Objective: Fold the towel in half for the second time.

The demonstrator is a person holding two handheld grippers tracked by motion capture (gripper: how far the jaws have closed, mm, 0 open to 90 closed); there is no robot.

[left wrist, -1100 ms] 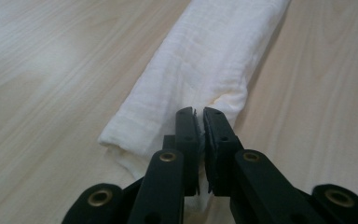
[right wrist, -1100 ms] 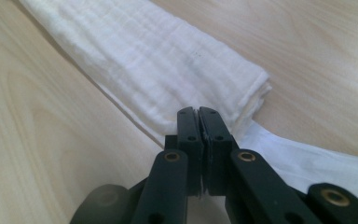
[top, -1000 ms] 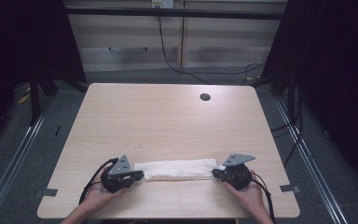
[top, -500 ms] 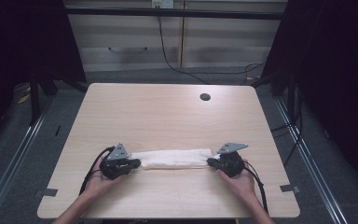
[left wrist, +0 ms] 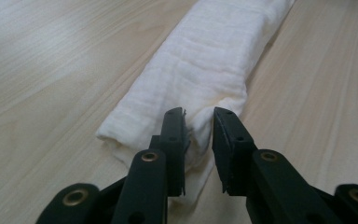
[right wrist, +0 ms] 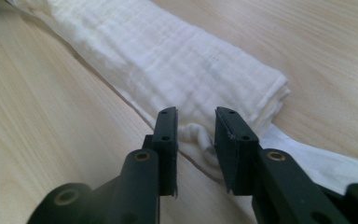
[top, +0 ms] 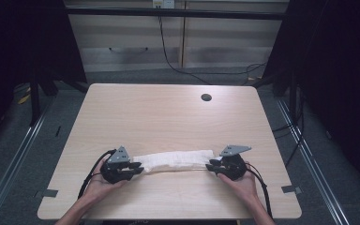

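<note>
Letting go looks to be the step in hand: the left gripper (top: 138,167) and the right gripper (top: 212,166) are sitting at opposite ends of a long white folded muslin cloth (top: 174,160), which is lying flat across the near part of the pale wooden table (top: 159,112). Both pairs of jaws have just been opening. In the left gripper view the left gripper (left wrist: 199,122) is standing a little apart, with a ridge of the cloth (left wrist: 205,60) in the gap but no pad visibly pressing on it. In the right gripper view the right gripper (right wrist: 195,120) is likewise parted, a puckered bit of the cloth's (right wrist: 177,60) lower edge sitting loosely between the jaws. The fold seems complete, so the next move probably calls for widening the jaws and drawing each hand back without dragging the fabric.

Nothing is crowding the work: a small dark round grommet hole (top: 206,97) is sitting well apart near the far edge, and black cables (top: 93,171) are trailing from the grippers towards the person.
</note>
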